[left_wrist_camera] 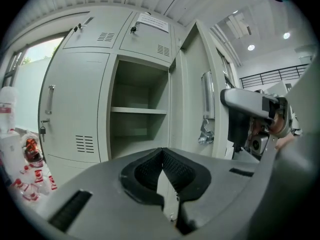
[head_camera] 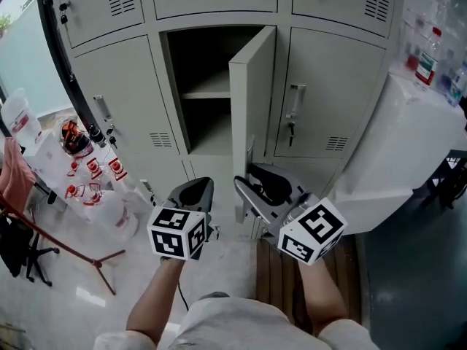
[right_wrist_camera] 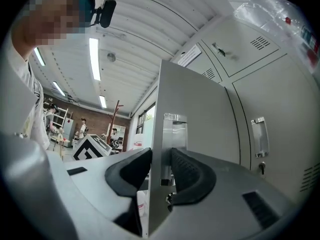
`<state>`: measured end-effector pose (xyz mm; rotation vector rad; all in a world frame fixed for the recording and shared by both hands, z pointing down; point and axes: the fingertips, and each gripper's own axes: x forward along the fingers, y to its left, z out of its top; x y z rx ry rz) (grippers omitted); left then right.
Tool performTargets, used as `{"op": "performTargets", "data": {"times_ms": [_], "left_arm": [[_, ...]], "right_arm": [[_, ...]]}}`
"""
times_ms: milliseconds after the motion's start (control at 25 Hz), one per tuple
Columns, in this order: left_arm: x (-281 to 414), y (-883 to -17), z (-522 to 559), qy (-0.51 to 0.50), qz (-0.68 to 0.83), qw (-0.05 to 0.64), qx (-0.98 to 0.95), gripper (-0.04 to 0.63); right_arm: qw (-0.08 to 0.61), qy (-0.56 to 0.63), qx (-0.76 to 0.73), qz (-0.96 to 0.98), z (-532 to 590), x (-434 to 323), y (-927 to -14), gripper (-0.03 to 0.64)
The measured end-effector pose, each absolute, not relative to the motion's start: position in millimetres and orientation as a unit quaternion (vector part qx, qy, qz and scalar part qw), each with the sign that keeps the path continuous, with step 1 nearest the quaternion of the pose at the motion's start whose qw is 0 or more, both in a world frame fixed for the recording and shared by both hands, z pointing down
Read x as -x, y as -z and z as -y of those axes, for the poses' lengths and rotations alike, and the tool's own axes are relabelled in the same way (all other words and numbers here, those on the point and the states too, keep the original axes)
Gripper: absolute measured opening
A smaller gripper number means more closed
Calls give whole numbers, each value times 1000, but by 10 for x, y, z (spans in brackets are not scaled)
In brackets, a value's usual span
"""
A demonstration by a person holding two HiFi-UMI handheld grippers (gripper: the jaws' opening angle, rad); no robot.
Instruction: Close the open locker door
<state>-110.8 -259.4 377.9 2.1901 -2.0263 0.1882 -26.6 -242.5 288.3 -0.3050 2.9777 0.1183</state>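
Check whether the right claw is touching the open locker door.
Cannot tell. In the right gripper view the locker door stands edge-on inside the right claw, close to both sides, but neither contact nor a gap shows plainly.

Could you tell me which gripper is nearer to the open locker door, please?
Right. The right gripper clasps the free edge of the open locker door between its jaws; the left gripper, shut, hangs apart, left of the door.
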Motion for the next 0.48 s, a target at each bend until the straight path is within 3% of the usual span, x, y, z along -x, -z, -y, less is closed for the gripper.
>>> {"op": "performTargets", "data": {"times_ms": [480], "left_arm": [[1296,-3790,2584,-70,695,81,-711,6]], "right_arm": [[76,-43,67,-994,2410,626,-2880,120]]}}
